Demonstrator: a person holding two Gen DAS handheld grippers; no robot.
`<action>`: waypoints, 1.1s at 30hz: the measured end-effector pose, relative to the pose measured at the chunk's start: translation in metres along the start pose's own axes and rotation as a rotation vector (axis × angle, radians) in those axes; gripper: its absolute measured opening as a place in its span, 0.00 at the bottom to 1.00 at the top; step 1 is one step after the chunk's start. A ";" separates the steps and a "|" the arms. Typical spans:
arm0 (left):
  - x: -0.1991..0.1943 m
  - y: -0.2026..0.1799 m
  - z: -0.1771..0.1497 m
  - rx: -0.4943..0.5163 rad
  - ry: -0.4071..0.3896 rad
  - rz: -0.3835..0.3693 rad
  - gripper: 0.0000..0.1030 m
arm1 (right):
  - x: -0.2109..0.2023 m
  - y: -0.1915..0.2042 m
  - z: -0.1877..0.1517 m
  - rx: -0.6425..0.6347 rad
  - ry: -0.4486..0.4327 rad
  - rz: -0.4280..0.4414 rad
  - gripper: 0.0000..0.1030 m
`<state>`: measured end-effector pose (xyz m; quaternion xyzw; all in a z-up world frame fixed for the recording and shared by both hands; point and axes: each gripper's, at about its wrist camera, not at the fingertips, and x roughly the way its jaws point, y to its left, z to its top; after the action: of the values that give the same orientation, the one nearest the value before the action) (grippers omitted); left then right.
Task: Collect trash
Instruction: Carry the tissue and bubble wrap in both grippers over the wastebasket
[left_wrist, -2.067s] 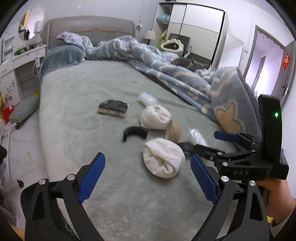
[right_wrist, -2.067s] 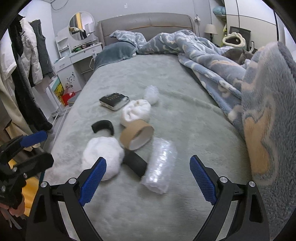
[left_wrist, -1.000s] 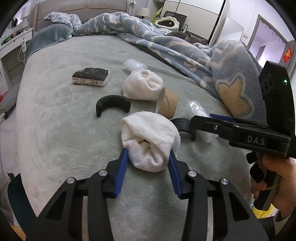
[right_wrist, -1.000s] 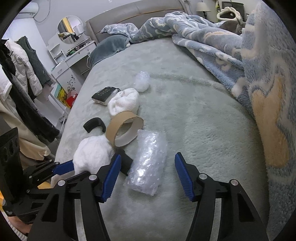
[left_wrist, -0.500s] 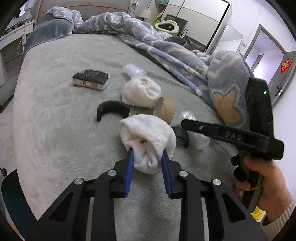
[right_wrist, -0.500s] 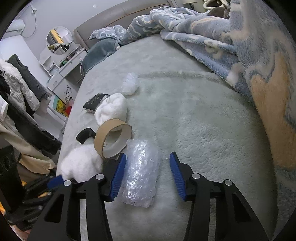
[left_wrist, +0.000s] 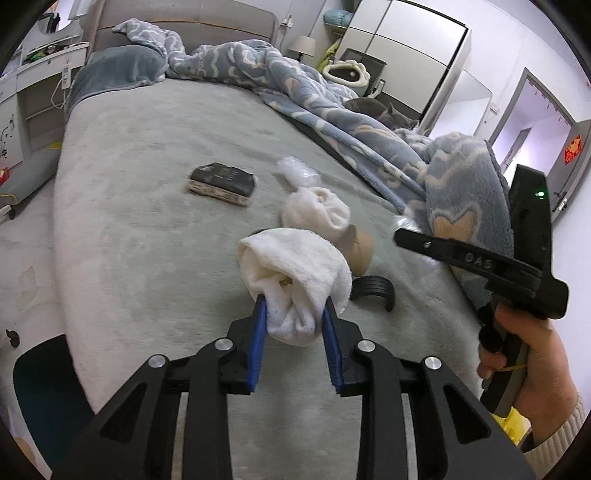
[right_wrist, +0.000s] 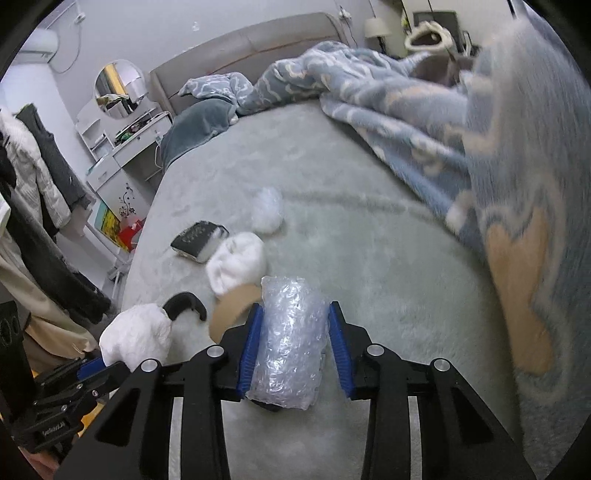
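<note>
My left gripper (left_wrist: 293, 312) is shut on a white balled-up sock (left_wrist: 295, 277) and holds it above the grey bed (left_wrist: 147, 229); the sock also shows in the right wrist view (right_wrist: 135, 338). My right gripper (right_wrist: 295, 332) is shut on a roll of clear bubble wrap (right_wrist: 290, 343), lifted off the bed. A second white sock (left_wrist: 317, 210) (right_wrist: 236, 264), a cardboard tape ring (left_wrist: 358, 245) (right_wrist: 232, 312), two black curved pieces (left_wrist: 373, 288) (right_wrist: 184, 302) and a crumpled clear plastic wad (left_wrist: 297, 171) (right_wrist: 267, 210) lie on the bed.
A black book (left_wrist: 221, 182) (right_wrist: 199, 240) lies further up the bed. A blue patterned blanket (left_wrist: 369, 122) is heaped along the right side. A white dresser (right_wrist: 122, 144) and hanging clothes (right_wrist: 37, 221) stand left of the bed.
Both grippers have closed tighter and lifted: the left raised the white sock off the bed, the right closed on the bubble wrap roll and picked it up.
</note>
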<state>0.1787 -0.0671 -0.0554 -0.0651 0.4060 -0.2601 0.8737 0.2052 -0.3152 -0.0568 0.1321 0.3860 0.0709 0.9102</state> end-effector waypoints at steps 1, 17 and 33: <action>-0.003 0.005 0.001 -0.004 -0.007 0.008 0.30 | 0.000 0.003 0.002 -0.006 -0.003 0.002 0.36; -0.050 0.099 0.001 -0.059 -0.036 0.205 0.30 | 0.011 0.094 0.011 -0.194 -0.050 0.020 0.36; -0.066 0.200 -0.041 -0.211 0.124 0.302 0.30 | 0.052 0.210 -0.004 -0.316 0.003 0.170 0.36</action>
<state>0.1938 0.1411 -0.1028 -0.0785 0.4892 -0.0856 0.8644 0.2330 -0.1022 -0.0328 0.0196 0.3588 0.2078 0.9098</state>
